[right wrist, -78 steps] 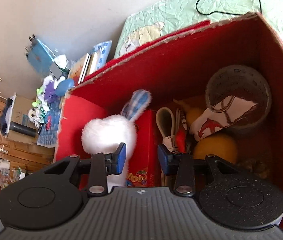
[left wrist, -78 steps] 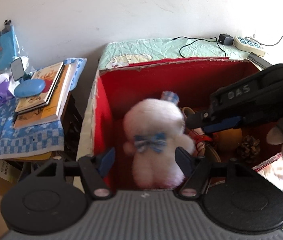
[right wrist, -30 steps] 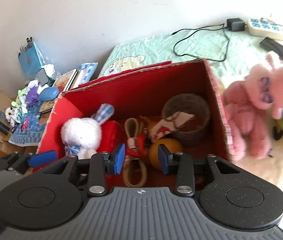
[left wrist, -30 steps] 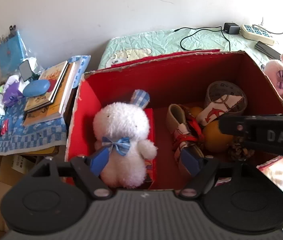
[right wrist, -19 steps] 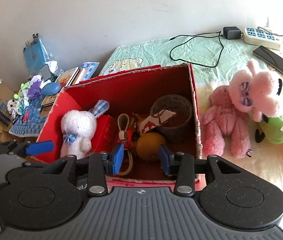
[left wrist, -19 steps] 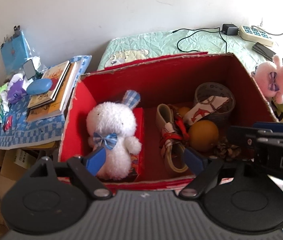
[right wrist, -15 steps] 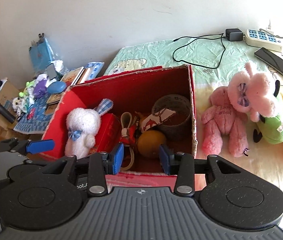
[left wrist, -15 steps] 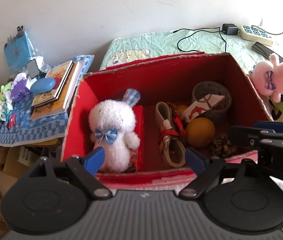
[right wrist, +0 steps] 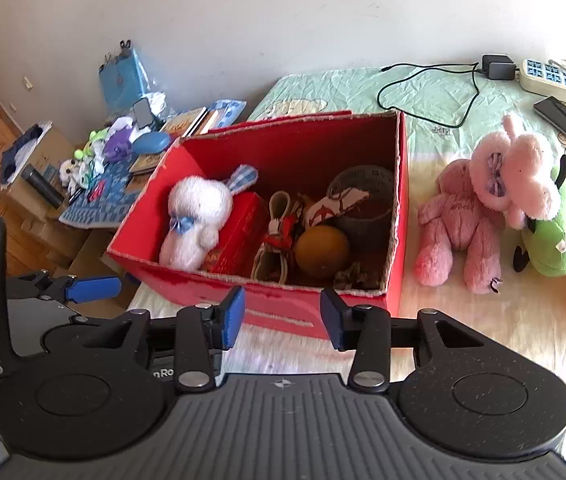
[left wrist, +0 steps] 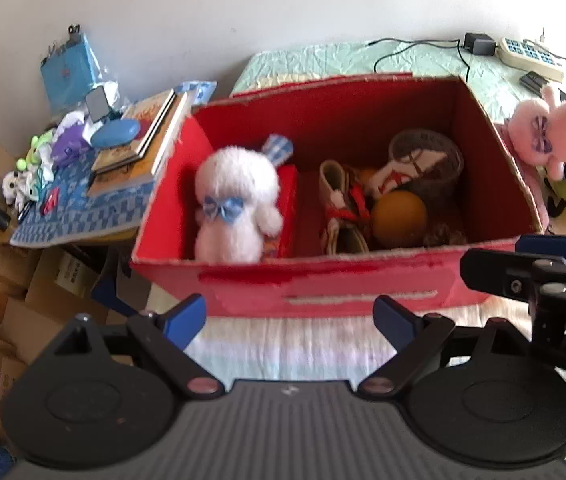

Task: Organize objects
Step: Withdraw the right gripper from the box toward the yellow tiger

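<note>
- Both my grippers are now pulled back out of the red box point(right wrist: 187, 286); 2.6 s ago each was down inside it, the left one around the white bunny point(left wrist: 235, 204).
- The white bunny now sits free in the box's left end, leaning against a red packet point(left wrist: 287, 208).
- My left gripper point(left wrist: 289, 318) hangs before the box's near wall, jaws spread wide, nothing between them.
- My right gripper point(right wrist: 282, 318) hovers near the same wall, toward the box's right half, jaws parted and empty.
- In the right view, the left gripper's blue finger point(right wrist: 91, 287) shows low at the left, outside the box.
- The box also holds a shoe point(right wrist: 279, 236), an orange ball point(right wrist: 321, 252), a pine cone point(right wrist: 353, 274) and a dark basket point(right wrist: 367, 208).
- A pink bear point(right wrist: 457, 228) and a pink bunny point(right wrist: 517, 174) lie on the bed, right of the box, touching each other.
</note>
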Demonstrator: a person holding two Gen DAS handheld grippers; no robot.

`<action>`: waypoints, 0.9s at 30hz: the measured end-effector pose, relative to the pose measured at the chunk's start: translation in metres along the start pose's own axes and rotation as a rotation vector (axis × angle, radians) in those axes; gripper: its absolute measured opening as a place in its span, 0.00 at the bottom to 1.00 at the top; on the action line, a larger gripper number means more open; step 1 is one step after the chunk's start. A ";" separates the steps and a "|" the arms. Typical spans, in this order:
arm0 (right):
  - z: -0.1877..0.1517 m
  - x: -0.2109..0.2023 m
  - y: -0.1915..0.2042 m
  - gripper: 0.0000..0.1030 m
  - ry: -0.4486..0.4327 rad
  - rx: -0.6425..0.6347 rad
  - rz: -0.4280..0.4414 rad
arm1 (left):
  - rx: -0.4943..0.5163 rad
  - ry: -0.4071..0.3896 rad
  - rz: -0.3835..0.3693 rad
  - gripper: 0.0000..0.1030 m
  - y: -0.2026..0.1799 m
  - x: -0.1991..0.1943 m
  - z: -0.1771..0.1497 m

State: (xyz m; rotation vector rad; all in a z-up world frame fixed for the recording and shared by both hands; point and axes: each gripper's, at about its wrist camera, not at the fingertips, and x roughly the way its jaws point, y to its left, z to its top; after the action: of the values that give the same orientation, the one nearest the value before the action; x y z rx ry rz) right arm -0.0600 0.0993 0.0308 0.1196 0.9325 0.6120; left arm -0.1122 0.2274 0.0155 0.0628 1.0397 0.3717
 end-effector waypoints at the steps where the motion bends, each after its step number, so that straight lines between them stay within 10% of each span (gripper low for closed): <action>1: -0.001 0.000 -0.001 0.45 0.005 -0.004 0.003 | -0.001 0.006 0.003 0.89 -0.002 0.000 -0.002; 27: -0.038 -0.028 -0.098 0.46 0.065 0.102 -0.053 | 0.098 0.133 -0.068 0.89 -0.114 0.008 -0.022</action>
State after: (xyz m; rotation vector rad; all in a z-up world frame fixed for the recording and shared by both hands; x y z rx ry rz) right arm -0.0590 -0.0026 -0.0068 0.1660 1.0266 0.5218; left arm -0.0966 0.1202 -0.0282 0.0910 1.1887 0.2659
